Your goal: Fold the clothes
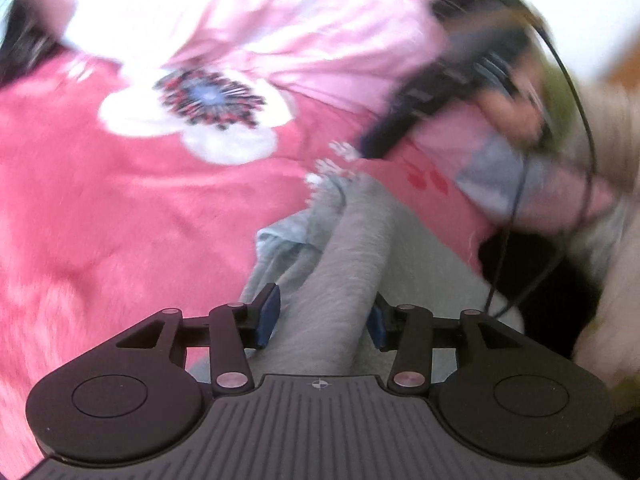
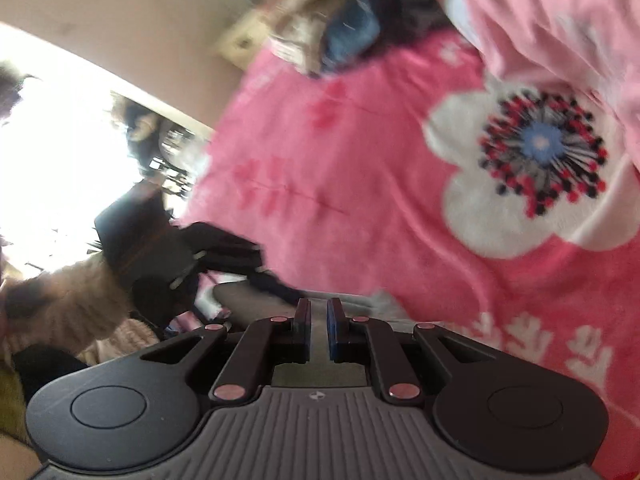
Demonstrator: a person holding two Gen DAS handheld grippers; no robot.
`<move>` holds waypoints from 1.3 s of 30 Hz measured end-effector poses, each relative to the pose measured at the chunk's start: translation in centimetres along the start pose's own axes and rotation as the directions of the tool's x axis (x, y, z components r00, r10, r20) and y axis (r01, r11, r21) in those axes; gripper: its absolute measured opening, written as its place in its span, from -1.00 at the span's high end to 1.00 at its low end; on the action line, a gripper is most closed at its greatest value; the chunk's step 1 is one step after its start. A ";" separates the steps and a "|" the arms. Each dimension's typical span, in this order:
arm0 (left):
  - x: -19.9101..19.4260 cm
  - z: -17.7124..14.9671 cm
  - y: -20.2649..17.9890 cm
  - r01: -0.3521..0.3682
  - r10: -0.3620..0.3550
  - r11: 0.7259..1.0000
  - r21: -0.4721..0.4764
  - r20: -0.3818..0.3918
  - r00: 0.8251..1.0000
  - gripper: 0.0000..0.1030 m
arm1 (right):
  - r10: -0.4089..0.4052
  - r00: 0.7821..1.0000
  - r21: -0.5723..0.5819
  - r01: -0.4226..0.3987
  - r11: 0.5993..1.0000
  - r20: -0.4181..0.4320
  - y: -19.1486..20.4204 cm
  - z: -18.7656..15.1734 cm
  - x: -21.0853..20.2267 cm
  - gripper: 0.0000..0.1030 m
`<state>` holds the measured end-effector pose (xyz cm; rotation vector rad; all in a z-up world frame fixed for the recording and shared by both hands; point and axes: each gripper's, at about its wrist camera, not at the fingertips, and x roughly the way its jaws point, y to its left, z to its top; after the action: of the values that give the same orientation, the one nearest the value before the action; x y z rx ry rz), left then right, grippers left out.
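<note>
A grey garment (image 1: 332,280) with a pale blue lining (image 1: 296,236) lies on a pink blanket with a big white flower (image 1: 192,120). My left gripper (image 1: 322,318) stands open, and a raised fold of the grey cloth runs between its blue pads (image 1: 268,312). Further back, a hand carries my right gripper (image 1: 440,92) over the blanket, beside a light pink garment (image 1: 320,20). In the right wrist view, the right gripper (image 2: 319,328) is shut, and I see nothing between its fingers. The grey garment's edge (image 2: 360,304) lies just past them.
A pile of dark and blue clothes (image 2: 352,20) sits at the far end of the blanket (image 2: 360,180). A person's beige knitted sleeve (image 2: 60,304) and a black cable (image 1: 580,100) are close by. A bright window fills the left of the right wrist view.
</note>
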<state>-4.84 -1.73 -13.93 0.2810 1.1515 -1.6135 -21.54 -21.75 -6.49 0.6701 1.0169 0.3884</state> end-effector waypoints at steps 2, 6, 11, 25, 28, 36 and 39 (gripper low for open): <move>-1.0 -0.1 0.5 0.004 -0.002 0.998 -0.060 0.021 1.000 0.12 | -0.009 1.000 -0.038 0.009 0.999 0.010 1.0 -1.1 0.8 0.79; -3.5 -0.8 0.9 -0.043 0.055 0.989 -0.141 0.082 0.995 0.12 | -0.121 0.992 -0.117 0.123 0.986 0.020 2.2 -2.1 4.7 0.79; -6.7 -1.0 -1.8 -0.217 0.239 0.968 -0.125 0.201 0.950 0.13 | -0.201 0.965 -0.110 0.221 0.969 0.166 3.0 -3.6 5.7 0.79; 0.4 -3.8 -9.9 -0.393 0.398 0.917 -0.071 0.100 0.912 0.13 | -0.341 0.872 -0.079 0.391 0.917 0.352 3.4 -9.9 -0.9 0.79; 0.3 -5.1 -8.5 -0.408 0.434 0.893 -0.190 0.123 0.893 0.13 | -0.334 0.895 -0.130 0.384 0.914 0.295 2.4 -9.5 1.2 0.79; 0.1 -6.1 -8.3 -0.423 0.461 0.879 -0.221 0.168 0.871 0.12 | -0.402 0.824 0.060 0.415 0.908 0.399 -2.0 -8.2 0.6 0.87; 0.6 -6.1 -8.2 -0.427 0.464 0.879 -0.212 0.175 0.868 0.12 | -0.324 0.865 0.095 0.312 0.945 0.384 -2.2 -8.5 -0.2 0.88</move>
<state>-14.17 2.27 -13.06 0.2318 0.9561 -1.0997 -29.11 -20.68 -10.88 0.5647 0.7262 -0.0564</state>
